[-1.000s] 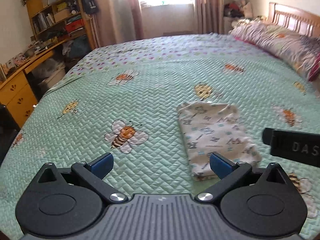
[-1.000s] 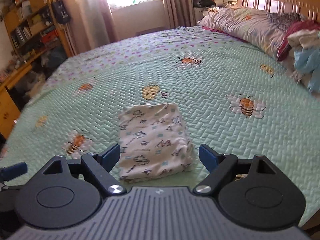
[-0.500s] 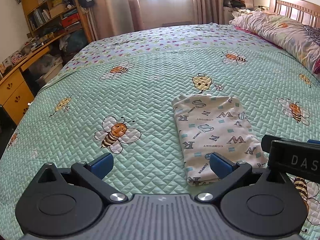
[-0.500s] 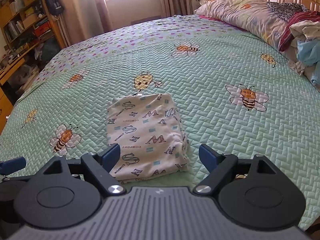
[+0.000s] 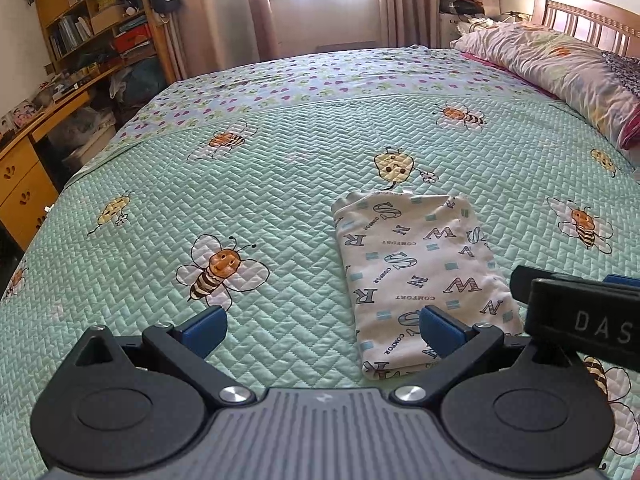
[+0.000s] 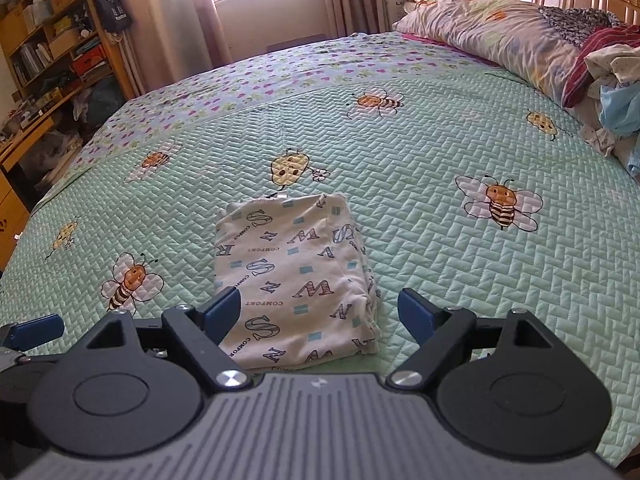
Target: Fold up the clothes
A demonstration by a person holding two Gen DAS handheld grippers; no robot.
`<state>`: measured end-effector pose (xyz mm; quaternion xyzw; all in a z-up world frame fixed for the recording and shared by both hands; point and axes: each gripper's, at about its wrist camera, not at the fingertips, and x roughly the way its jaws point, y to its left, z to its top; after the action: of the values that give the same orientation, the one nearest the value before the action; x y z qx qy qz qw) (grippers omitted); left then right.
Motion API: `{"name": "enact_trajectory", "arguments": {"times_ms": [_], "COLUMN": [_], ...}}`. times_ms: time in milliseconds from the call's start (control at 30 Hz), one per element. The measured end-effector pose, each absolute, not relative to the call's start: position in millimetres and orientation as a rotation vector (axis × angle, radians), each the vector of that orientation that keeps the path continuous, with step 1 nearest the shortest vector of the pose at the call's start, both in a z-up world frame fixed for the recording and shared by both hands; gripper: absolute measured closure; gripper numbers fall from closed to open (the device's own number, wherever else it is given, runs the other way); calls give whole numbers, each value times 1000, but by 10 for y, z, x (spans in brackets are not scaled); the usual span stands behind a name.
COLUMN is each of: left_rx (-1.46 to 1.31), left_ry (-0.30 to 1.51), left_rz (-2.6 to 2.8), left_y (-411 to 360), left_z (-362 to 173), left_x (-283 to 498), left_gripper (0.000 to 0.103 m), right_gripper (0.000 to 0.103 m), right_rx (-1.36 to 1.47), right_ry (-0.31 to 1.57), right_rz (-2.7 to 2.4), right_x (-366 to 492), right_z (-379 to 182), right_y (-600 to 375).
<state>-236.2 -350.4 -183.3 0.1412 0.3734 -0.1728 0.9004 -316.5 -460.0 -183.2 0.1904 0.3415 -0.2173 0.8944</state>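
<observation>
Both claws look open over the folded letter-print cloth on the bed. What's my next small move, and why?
Probably lower the right claw onto the folded cloth's near edge. Its open jaws already straddle that edge, the left claw is open beside it holding nothing, and the cloth lies flat on the bedspread.

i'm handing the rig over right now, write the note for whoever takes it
Left gripper: open, holding nothing, beside the garment's left edge.
Right gripper: open, holding nothing, over the garment's near end.
Folded letter-print garment: flat rectangle on the green bee quilt, not gripped.
Done: this piece looks folded.
Left: unfolded clothes pile by the pillow at the head of the bed, untouched.
</observation>
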Motion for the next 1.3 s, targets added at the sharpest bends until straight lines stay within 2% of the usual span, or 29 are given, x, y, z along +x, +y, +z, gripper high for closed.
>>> {"name": "enact_trajectory", "arguments": {"times_ms": [900, 1300], "left_rx": [294, 277], "left_ry": [779, 850], "left_rz": [-380, -371], "left_y": [-3519, -3404], "left_z": [-1920, -2283], "left_x": [-2304, -2128], "left_gripper": [1, 1], "right_gripper": [17, 17], "right_rx": [399, 490], "right_ry": [718, 740], "right_rz": [-438, -413], "right_x": [-3109, -3173], "right_z": [-1885, -2136], "right_y": [-4579, -4840]}}
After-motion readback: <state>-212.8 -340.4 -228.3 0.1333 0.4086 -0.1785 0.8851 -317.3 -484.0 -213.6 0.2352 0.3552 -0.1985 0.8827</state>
